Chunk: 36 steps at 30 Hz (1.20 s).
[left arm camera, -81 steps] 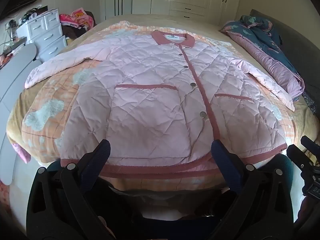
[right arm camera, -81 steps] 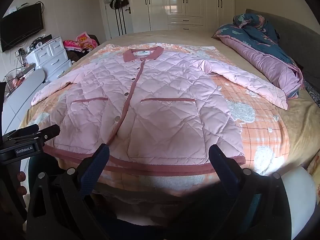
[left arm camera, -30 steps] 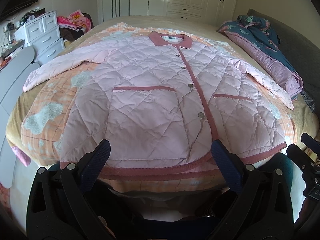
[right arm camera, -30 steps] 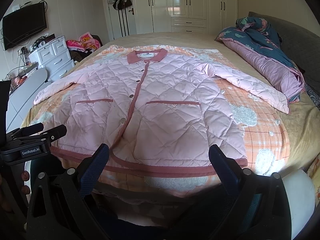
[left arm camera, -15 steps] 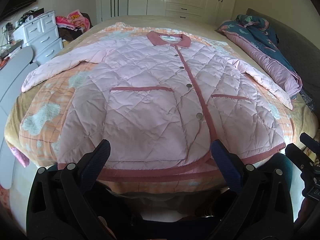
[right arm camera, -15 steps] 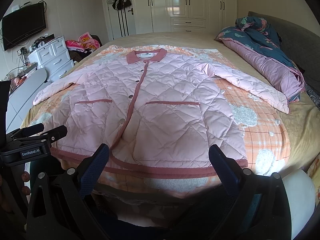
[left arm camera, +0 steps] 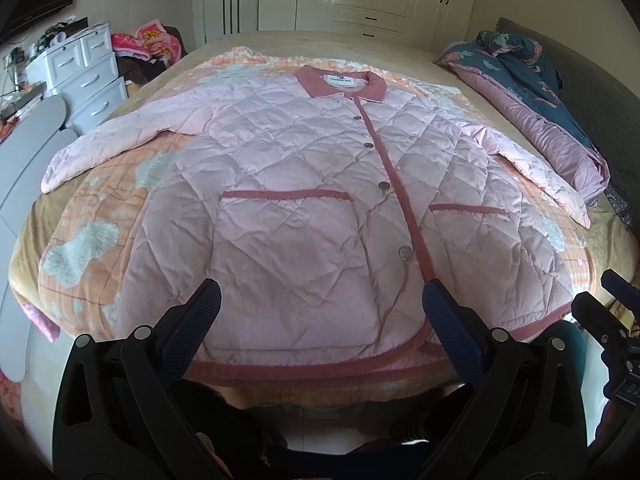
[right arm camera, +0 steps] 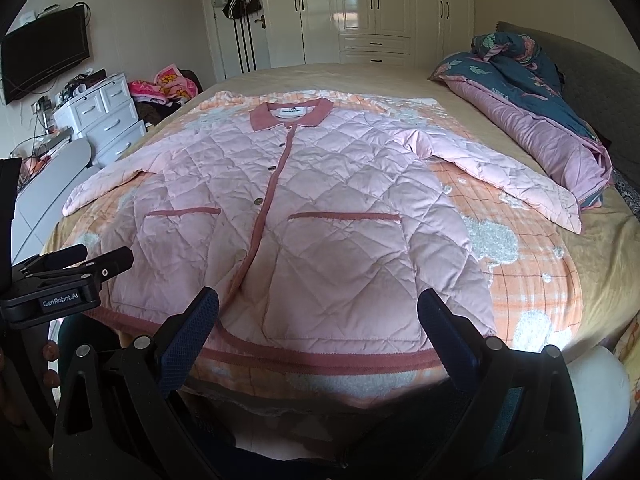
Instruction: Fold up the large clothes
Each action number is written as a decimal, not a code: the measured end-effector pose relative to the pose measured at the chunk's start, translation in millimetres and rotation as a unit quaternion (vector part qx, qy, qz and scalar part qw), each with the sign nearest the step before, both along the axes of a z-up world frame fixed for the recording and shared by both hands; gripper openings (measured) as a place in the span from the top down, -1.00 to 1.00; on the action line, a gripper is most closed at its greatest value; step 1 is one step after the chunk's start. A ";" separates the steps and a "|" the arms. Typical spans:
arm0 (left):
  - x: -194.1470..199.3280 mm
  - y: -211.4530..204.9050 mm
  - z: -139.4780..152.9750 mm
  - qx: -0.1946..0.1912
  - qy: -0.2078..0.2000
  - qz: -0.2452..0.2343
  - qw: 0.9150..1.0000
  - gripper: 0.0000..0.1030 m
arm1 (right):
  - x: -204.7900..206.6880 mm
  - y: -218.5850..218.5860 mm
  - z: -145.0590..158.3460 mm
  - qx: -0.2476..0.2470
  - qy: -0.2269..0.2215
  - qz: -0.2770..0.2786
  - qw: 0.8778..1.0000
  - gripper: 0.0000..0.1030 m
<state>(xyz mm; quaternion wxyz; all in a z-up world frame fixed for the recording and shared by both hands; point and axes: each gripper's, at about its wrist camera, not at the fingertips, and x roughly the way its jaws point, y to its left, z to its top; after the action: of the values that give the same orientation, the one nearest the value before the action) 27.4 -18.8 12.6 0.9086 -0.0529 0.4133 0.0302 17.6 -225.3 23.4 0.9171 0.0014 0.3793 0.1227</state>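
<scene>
A pink quilted jacket (left arm camera: pixel 304 200) with dark pink trim lies flat and buttoned on the bed, collar far, hem near, both sleeves spread out. It also shows in the right wrist view (right arm camera: pixel 320 216). My left gripper (left arm camera: pixel 320 304) is open and empty, hovering just above the hem's left half. My right gripper (right arm camera: pixel 318 310) is open and empty above the hem's right half. The left gripper's body (right arm camera: pixel 60 280) shows at the left edge of the right wrist view, and the right gripper's body (left arm camera: pixel 612 320) at the right edge of the left wrist view.
The jacket rests on an orange checked blanket (right arm camera: pixel 532 272) over the bed. A rolled blue and purple quilt (right arm camera: pixel 532 112) lies along the right side. White drawers (right arm camera: pixel 104 116) stand at the left, wardrobes (right arm camera: pixel 372 8) behind. A white round object (right arm camera: pixel 600 376) sits at the near right.
Both grippers have edged slightly forward and lower toward the jacket's hem. The jacket has not moved and both grippers stay open.
</scene>
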 end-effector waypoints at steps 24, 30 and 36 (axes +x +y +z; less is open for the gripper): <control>89.5 11.8 28.6 -0.004 0.002 0.012 1.000 -0.84 | 99.2 6.4 30.4 0.012 -0.006 -0.002 1.000 -0.92; 114.9 0.9 35.8 -0.007 -0.001 0.004 1.000 -0.84 | 132.4 -3.5 40.6 0.020 -0.015 -0.017 1.000 -0.92; 145.3 -5.8 37.5 -0.016 0.003 -0.002 1.000 -0.84 | 163.0 -18.3 44.7 0.029 -0.014 -0.038 0.999 -0.92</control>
<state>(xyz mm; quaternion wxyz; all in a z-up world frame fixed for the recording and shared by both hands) 172.7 -24.6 50.0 0.9065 -0.0662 0.4164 0.0223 180.5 -243.7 68.1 0.9261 0.0409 0.3619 0.0987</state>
